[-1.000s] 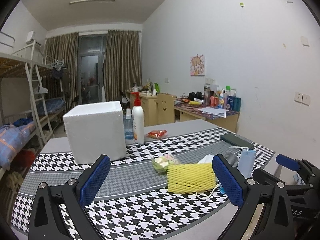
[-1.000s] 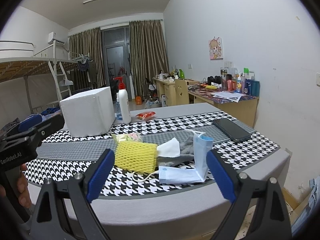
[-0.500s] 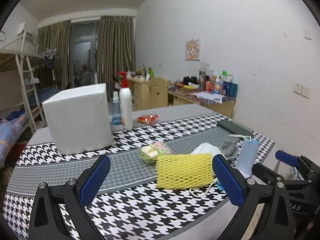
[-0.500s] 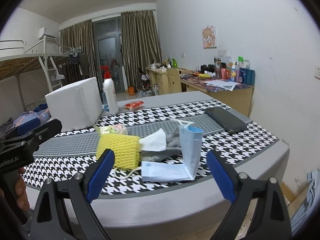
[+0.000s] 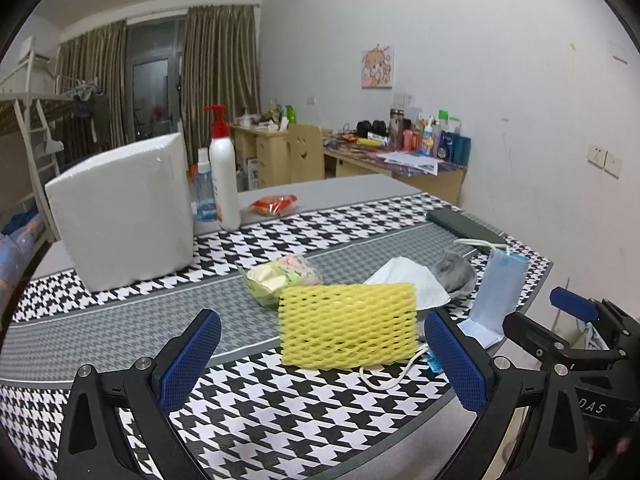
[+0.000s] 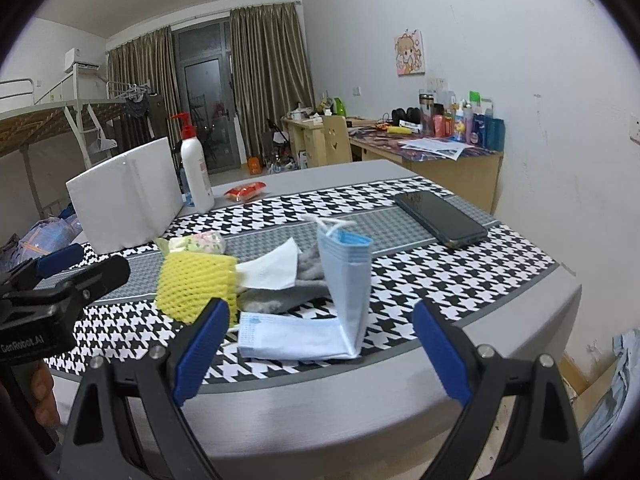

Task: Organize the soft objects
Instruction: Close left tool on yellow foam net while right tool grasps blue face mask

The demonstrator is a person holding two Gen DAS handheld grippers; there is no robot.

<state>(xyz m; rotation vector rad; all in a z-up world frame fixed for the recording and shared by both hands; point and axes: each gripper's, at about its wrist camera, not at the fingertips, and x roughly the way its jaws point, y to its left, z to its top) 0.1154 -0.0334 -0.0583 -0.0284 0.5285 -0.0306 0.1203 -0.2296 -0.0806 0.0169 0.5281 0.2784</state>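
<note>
Hovering before yellow foam net (image 5: 347,325), jaws agape

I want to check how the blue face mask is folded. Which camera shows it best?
The right wrist view: the blue face mask sits central, one half flat, the other standing up. The left wrist view shows it only at the right, partly hidden behind the tongs.

Just past the claws lie one yellow foam net sleeve (image 5: 347,326), one folded blue paper face mask (image 6: 340,300), one white paper tissue (image 6: 272,270), one grey fuzzy cloth (image 5: 456,272) and one crinkly bag of sweets (image 5: 280,278). Farther off stand one big white foam box (image 5: 120,210) and two bottles (image 5: 222,176). One black flat phone (image 6: 440,218) lies to the right.
</note>
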